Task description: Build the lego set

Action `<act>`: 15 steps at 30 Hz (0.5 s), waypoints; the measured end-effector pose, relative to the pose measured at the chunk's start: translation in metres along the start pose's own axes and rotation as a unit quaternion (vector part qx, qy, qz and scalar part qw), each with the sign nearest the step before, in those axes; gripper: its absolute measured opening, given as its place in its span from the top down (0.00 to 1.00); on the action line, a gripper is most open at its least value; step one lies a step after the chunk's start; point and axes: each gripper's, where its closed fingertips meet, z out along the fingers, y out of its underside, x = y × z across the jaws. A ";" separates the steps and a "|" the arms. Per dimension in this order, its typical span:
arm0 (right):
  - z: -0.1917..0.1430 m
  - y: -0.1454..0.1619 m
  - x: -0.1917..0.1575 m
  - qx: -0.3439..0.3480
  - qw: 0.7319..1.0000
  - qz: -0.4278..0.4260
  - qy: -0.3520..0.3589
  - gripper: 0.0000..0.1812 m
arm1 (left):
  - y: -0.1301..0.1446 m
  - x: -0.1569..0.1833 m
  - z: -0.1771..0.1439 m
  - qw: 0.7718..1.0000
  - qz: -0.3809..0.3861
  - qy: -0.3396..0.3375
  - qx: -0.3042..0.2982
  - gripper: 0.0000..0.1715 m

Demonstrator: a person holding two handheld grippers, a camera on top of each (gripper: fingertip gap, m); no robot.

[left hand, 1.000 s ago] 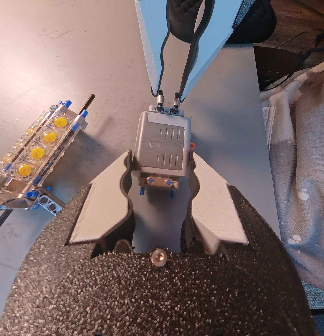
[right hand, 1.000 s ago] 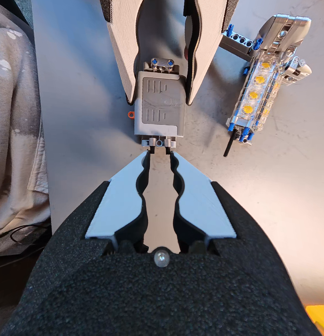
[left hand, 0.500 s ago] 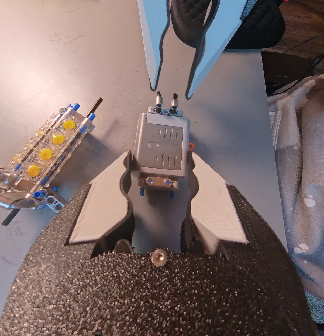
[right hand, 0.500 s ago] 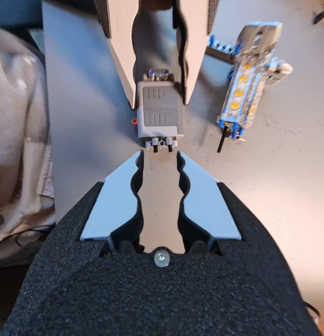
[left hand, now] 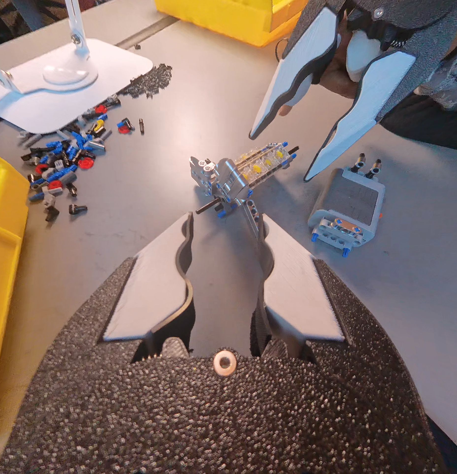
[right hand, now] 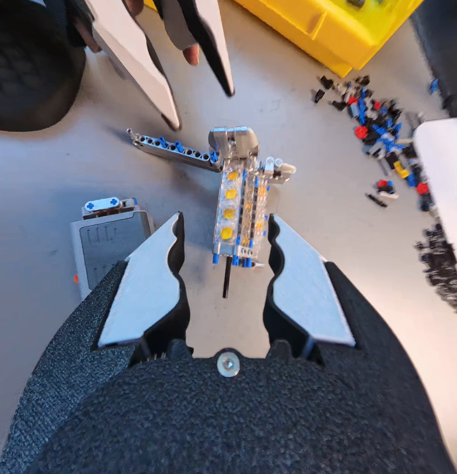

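- Left gripper (left hand: 226, 220): fingers spread wide, nothing between them. The long grey beam of the brick assembly (left hand: 237, 177) passes just beside the right fingertip; contact cannot be confirmed.
- Right gripper (right hand: 225, 218): fingers spread wide, holding nothing. The clear end of the brick assembly (right hand: 239, 205), with its yellow studs, lies between the two fingertips; its black axle points back toward the palm.
- Grey motor block (left hand: 346, 205) lies flat on the table (left hand: 171, 195), off to the right of the left fingers and apart from them. In the right wrist view the motor block (right hand: 106, 238) sits just outside the left finger, partly hidden by it.
- Loose pile of small parts (left hand: 65, 156), blue, black, red and grey, lies ahead and left of the left fingers, beside a white stand base (left hand: 63, 84).
- Yellow bin (right hand: 332, 28) stands far ahead of the right fingers; contents blurred, cannot tell. A second yellow bin (left hand: 4, 230) is at the left edge; its inside is out of view.
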 end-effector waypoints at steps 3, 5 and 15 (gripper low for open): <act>-0.019 -0.019 -0.032 0.021 0.997 -0.072 -0.035 0.67 | 0.005 0.009 0.007 1.000 0.011 0.014 -0.018 0.72; -0.030 -0.014 -0.070 0.004 0.990 -0.105 -0.094 0.65 | 0.006 0.014 0.010 0.999 0.022 0.020 -0.023 0.73; -0.018 0.048 -0.059 -0.096 0.969 -0.205 -0.103 0.68 | 0.012 0.030 0.023 0.998 0.014 0.053 -0.035 0.89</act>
